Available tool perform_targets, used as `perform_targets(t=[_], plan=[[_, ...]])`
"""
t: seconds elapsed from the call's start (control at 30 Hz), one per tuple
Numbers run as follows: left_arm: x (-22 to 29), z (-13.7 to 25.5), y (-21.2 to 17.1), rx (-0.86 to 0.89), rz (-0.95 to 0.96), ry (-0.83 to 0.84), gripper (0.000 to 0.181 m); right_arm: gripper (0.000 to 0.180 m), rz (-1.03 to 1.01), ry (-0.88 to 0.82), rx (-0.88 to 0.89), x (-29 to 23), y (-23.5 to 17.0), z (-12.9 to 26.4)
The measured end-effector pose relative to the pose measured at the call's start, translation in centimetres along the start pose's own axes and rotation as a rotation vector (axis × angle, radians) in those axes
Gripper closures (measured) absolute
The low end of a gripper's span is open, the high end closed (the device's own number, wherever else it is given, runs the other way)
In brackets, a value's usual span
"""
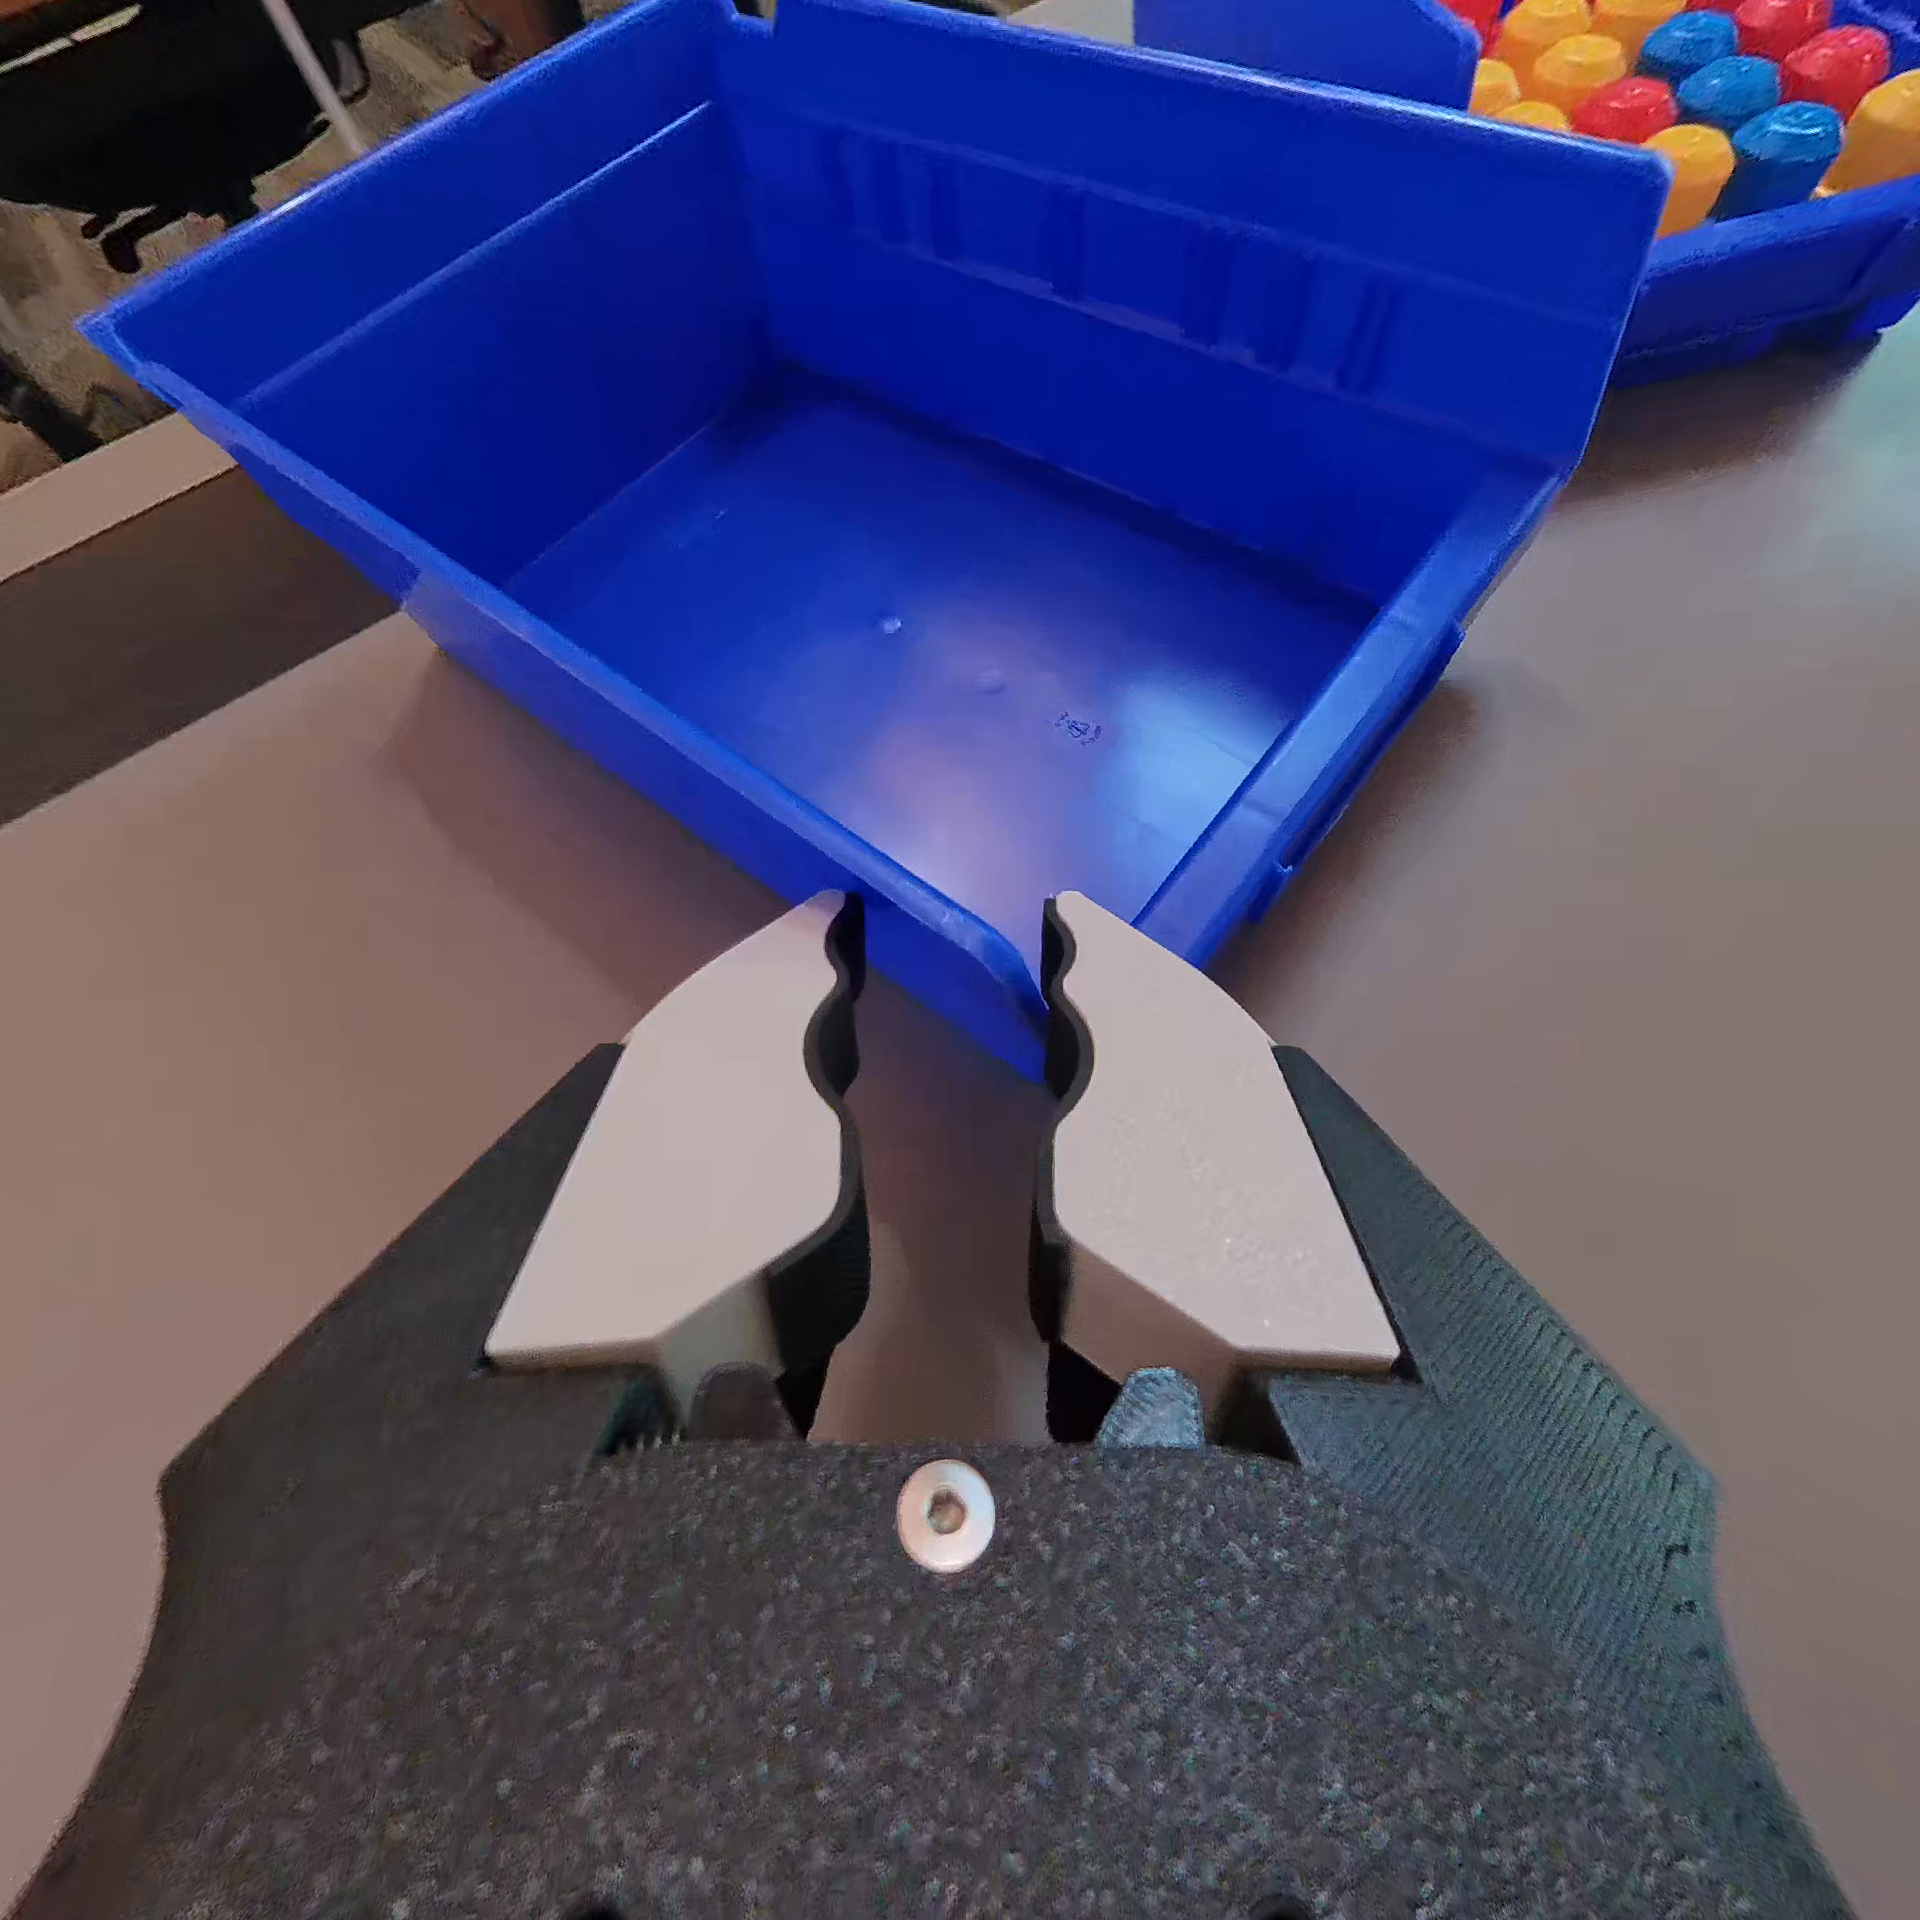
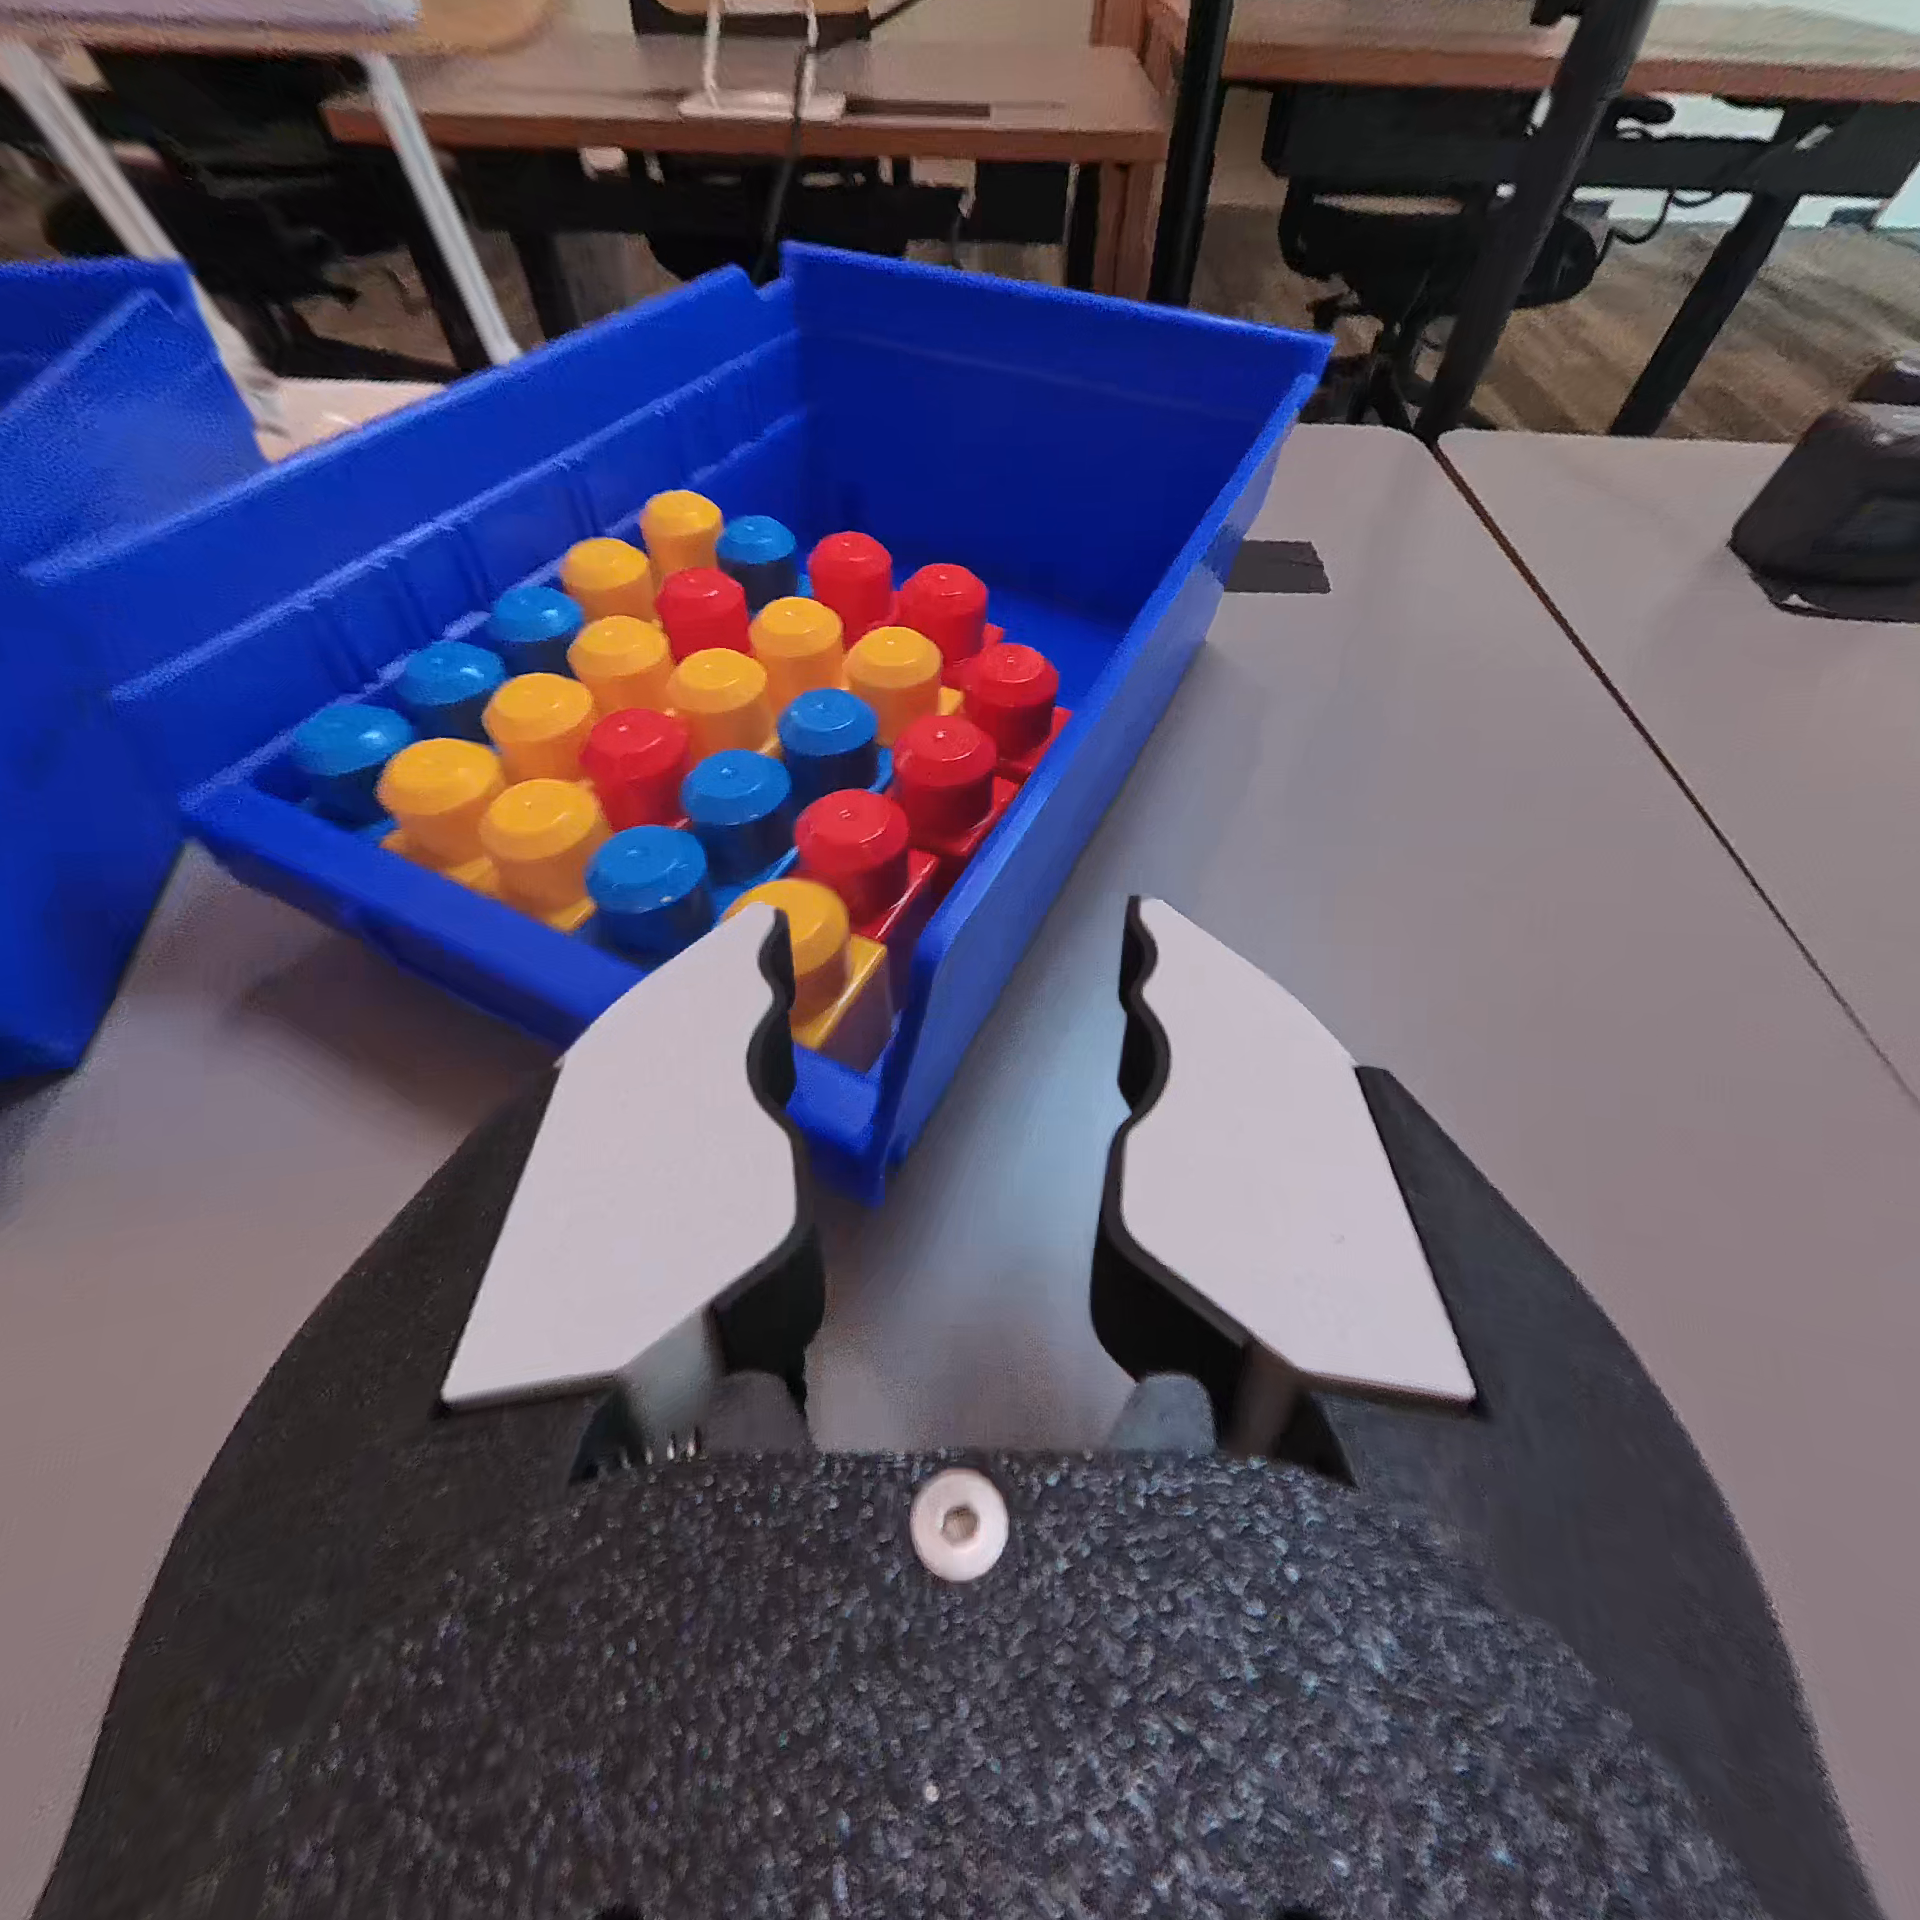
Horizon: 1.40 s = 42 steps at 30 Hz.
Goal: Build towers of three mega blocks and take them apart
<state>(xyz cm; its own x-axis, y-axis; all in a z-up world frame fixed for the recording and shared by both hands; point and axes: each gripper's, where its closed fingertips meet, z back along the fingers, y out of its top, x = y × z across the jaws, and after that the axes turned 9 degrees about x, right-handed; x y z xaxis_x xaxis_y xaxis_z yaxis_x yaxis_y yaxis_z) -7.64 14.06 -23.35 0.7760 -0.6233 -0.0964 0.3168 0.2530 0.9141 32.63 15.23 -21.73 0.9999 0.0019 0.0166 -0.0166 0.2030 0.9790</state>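
A blue bin [image 2: 1039,468] holds several red, yellow and blue mega blocks [image 2: 717,707] standing studs up. My right gripper [image 2: 951,914] is open and empty just before that bin's near right corner, its left finger over a yellow block [image 2: 821,956]. A second blue bin [image 1: 1143,332] is empty; my left gripper [image 1: 951,904] is open and empty at its near corner. The full bin also shows in the left wrist view [image 1: 1766,260] at the top right, with the blocks [image 1: 1704,94] in it.
The bins sit on a grey table [image 2: 1403,831] with a seam at the right. A dark device [image 2: 1839,499] lies at the far right. The empty bin [image 2: 94,520] stands left of the full one. Desks and chairs stand behind. My right fingertips sit around 40 centimetres from my left ones.
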Motion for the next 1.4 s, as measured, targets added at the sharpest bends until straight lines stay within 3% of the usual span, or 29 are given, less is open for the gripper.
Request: perform_targets(t=[0.1, 0.13, 0.2, 0.3, 0.4, 0.5, 0.57, 0.67, 0.9, 0.97, 1.07, 1.13, 1.27, 1.4], plan=[[1.0, -2.1, 1.0, 0.019, 0.003, -0.042, 0.148, 0.128, 0.011, -0.006, -0.070, 0.9, -0.9, -2.3], [1.3, -2.7, 1.3, 0.027, 0.001, -0.056, 0.147, 0.150, -0.029, 0.017, -0.077, 0.7, -0.9, -2.6], [1.7, -3.6, 1.8, 0.048, -0.014, -0.096, 0.147, 0.166, 0.002, -0.036, -0.079, 1.9, -0.9, -2.4], [1.5, -4.2, 2.0, 0.065, 0.015, -0.148, 0.147, 0.174, 0.014, -0.105, -0.093, 4.3, -1.3, -1.1], [0.8, -2.9, 2.9, 0.106, 0.011, -0.114, 0.143, 0.176, -0.018, -0.145, -0.097, 6.6, -1.9, 1.4], [1.1, -0.3, 5.2, 0.196, -0.113, -0.031, 0.150, 0.175, -0.023, -0.165, -0.097, 7.8, -2.6, 5.1], [4.5, 1.1, 6.5, 0.237, -0.141, -0.111, 0.155, 0.175, -0.010, -0.170, -0.100, 7.7, -3.1, 7.6], [12.0, 1.6, 6.2, 0.201, -0.146, -0.308, 0.149, 0.173, 0.006, -0.152, -0.097, 5.9, -3.7, 11.1], [24.3, -2.2, 3.9, 0.071, -0.088, -0.557, 0.134, 0.175, -0.064, -0.117, -0.037, 2.2, -4.3, 16.6], [25.3, -2.9, 3.8, 0.060, -0.107, -0.514, 0.172, 0.176, -0.061, -0.115, -0.026, 1.5, -4.2, 17.2], [25.0, -2.7, 4.0, 0.091, -0.154, -0.447, 0.181, 0.176, -0.057, -0.105, -0.005, 0.8, -3.3, 17.9], [24.8, -2.0, 3.9, 0.086, -0.125, -0.471, 0.176, 0.176, -0.032, -0.106, 0.006, 0.5, -2.5, 18.4], [24.6, 0.9, 4.4, 0.116, -0.008, -0.629, 0.148, 0.176, -0.045, -0.098, 0.019, 0.5, -1.8, 18.5], [25.6, 3.1, 4.6, 0.128, 0.050, -0.684, 0.143, 0.176, -0.048, -0.106, 0.025, 0.4, -1.5, 18.6]])
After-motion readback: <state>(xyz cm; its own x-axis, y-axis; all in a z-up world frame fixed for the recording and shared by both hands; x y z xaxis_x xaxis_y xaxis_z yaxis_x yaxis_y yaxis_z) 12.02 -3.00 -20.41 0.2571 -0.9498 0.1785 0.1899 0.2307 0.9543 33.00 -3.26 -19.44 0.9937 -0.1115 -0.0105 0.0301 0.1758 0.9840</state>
